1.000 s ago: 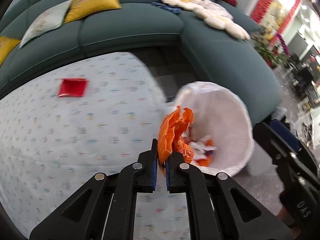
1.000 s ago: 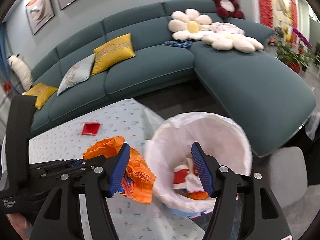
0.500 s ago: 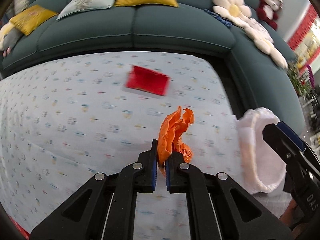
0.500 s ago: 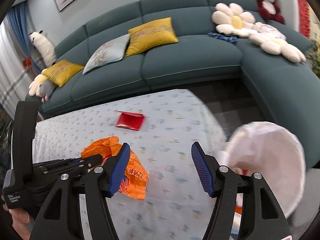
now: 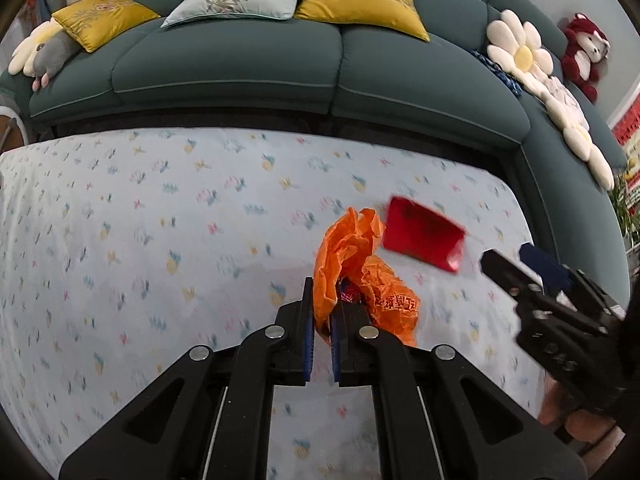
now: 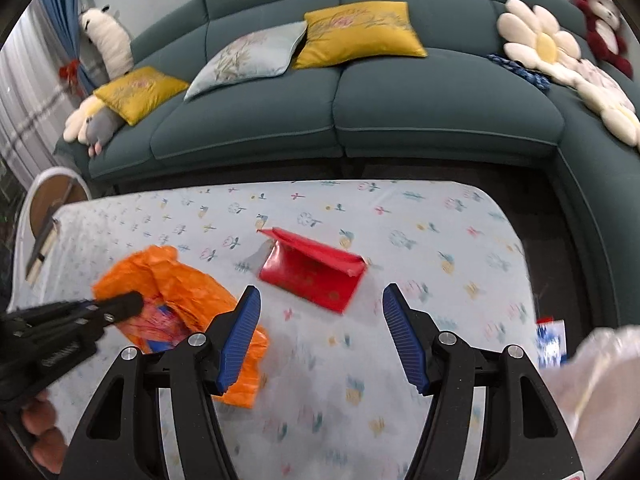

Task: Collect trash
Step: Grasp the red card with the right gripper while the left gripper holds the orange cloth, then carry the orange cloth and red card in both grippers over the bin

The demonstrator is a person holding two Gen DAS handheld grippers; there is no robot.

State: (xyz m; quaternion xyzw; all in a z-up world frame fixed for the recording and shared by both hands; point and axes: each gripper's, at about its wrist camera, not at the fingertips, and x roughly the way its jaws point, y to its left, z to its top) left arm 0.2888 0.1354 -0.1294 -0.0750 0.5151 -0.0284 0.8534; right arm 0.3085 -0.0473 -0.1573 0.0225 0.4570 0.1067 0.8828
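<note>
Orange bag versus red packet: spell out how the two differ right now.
The orange bag is crumpled, thin plastic; the red packet is flat and stiff-looking, with its flap raised. The bag is pinched in the shut left tool; the packet lies free on the tablecloth, ahead of the open right tool. Both are over the table.

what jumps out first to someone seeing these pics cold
The crumpled orange plastic bag stands out most, pinched in the left tool above the flower-print tablecloth. Next comes the red envelope lying near the middle of the table, with the right tool open just in front of it. Behind the table runs a dark teal sofa with yellow cushions along its back.
</note>
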